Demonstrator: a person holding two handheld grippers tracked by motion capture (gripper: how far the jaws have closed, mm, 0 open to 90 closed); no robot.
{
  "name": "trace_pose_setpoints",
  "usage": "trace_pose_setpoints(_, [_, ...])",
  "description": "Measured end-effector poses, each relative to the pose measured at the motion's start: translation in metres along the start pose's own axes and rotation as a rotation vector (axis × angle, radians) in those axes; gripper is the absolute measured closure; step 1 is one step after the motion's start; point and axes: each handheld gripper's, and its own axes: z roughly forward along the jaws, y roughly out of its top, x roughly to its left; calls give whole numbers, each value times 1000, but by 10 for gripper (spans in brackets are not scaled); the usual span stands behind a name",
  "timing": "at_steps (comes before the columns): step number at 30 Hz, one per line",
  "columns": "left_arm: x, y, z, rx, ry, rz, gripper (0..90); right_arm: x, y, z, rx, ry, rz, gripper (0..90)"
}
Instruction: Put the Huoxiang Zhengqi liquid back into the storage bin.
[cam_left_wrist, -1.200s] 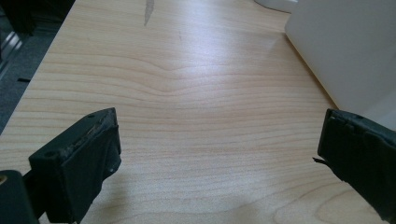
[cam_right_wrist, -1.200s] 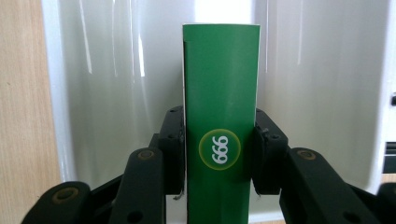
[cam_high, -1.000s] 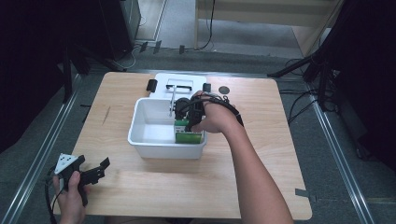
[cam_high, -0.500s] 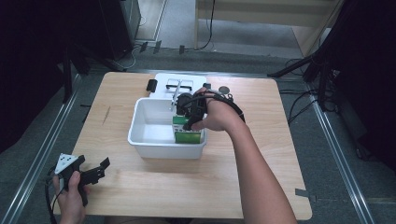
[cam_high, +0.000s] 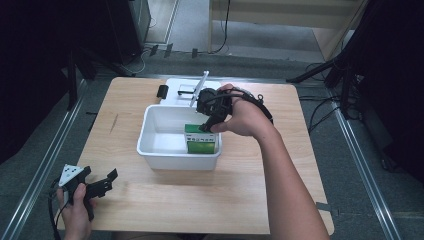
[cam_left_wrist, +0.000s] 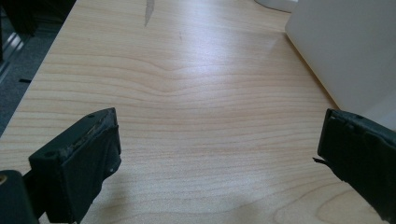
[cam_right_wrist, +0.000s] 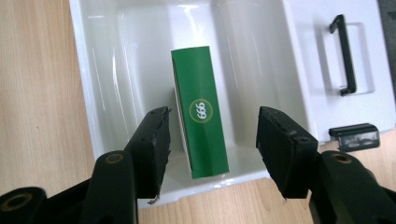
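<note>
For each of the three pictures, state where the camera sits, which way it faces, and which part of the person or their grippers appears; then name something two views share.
High view: above the person's side, looking forward and down at the table; both forearms, left gripper and right gripper.
Left gripper view: on the left gripper, facing bare tabletop beside the tub's wall; its jaws wide apart.
Right gripper view: on the right gripper, looking down into the white tub at the green box; its jaws have just been opening, clear of the box.
Shared: tub and box, high and right gripper views.

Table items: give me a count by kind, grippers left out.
White bin: 1
Green box, inside the bin: 1
White lid with black handle, beside the bin: 1
Small black item: 1
Total: 4
</note>
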Motion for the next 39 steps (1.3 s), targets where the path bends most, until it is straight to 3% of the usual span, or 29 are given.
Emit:
trace_pose_setpoints(6, [0, 0, 0, 1, 0, 1, 3, -2, -8, -14, -30, -16, 26, 441])
trace_pose_setpoints(19, [0, 0, 0, -1, 2, 0, 3, -6, -44, -41, -43, -59, 118, 408])
trace_pose_setpoints(28, [0, 0, 0, -1, 2, 1, 3, -10, -73, -45, -41, -62, 174, 402])
trace_pose_setpoints(39, [0, 0, 0, -1, 2, 1, 3, -8, -108, -35, -40, -57, 239, 397])
